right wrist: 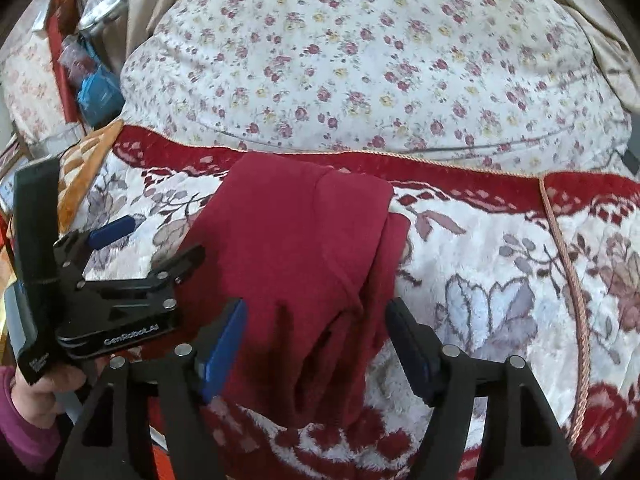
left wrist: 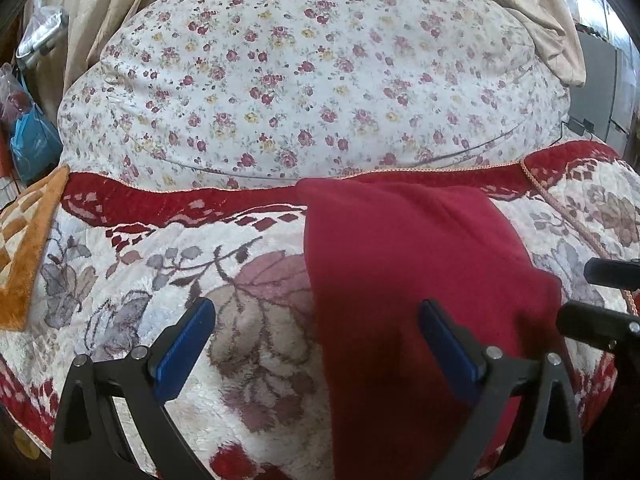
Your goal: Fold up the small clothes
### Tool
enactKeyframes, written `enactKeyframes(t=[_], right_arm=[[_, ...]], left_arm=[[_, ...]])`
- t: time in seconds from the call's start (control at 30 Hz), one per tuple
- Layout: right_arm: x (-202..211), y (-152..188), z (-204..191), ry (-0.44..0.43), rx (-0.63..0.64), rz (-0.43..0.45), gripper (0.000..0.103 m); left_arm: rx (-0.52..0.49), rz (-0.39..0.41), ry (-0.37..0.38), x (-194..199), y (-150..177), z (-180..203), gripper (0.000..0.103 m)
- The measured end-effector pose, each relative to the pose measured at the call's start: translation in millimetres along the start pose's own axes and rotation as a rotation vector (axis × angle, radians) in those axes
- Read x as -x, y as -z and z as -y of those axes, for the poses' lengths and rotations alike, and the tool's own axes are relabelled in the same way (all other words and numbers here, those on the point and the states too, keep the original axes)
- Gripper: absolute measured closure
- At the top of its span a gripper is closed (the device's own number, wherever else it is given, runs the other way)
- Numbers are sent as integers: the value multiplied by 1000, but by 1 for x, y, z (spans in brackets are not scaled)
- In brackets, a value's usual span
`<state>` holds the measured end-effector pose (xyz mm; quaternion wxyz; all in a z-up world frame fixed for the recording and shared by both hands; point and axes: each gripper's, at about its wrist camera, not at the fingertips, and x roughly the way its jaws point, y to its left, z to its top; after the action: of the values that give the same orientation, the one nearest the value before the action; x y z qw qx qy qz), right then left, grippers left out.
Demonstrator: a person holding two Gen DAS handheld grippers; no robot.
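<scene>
Garment: I had the red garment [right wrist: 296,256] folded into a long strip on the plush floral blanket [right wrist: 500,280], far end by the blanket's red border.
Right gripper [right wrist: 316,344]: my fingers stood wide, near end of the strip between them, pads clear of it.
Left gripper [left wrist: 316,344]: fingers wide, nothing held, straddling the strip's left edge.
Far side: floral quilt [left wrist: 312,72] on the bed.

Soft daylight, heavy fisheye distortion, dark corners
</scene>
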<state>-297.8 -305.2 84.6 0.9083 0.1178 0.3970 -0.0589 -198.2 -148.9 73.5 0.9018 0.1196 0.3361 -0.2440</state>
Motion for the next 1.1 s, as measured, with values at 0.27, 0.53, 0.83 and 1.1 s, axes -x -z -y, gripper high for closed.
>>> enactKeyframes(t=[0.27, 0.53, 0.83, 1.1], right_arm=[[4, -5, 4, 22, -49, 39, 15], [-6, -12, 5, 26, -94, 43, 11], [-16, -13, -1, 34, -80, 43, 10], [-22, -11, 5, 31, -106, 22, 9]], left_arm=[[39, 11, -27, 2, -2, -10, 2], [100, 8, -23, 4, -5, -27, 2], [110, -1, -36, 1, -4, -32, 2], [103, 1, -47, 1, -5, -30, 2]])
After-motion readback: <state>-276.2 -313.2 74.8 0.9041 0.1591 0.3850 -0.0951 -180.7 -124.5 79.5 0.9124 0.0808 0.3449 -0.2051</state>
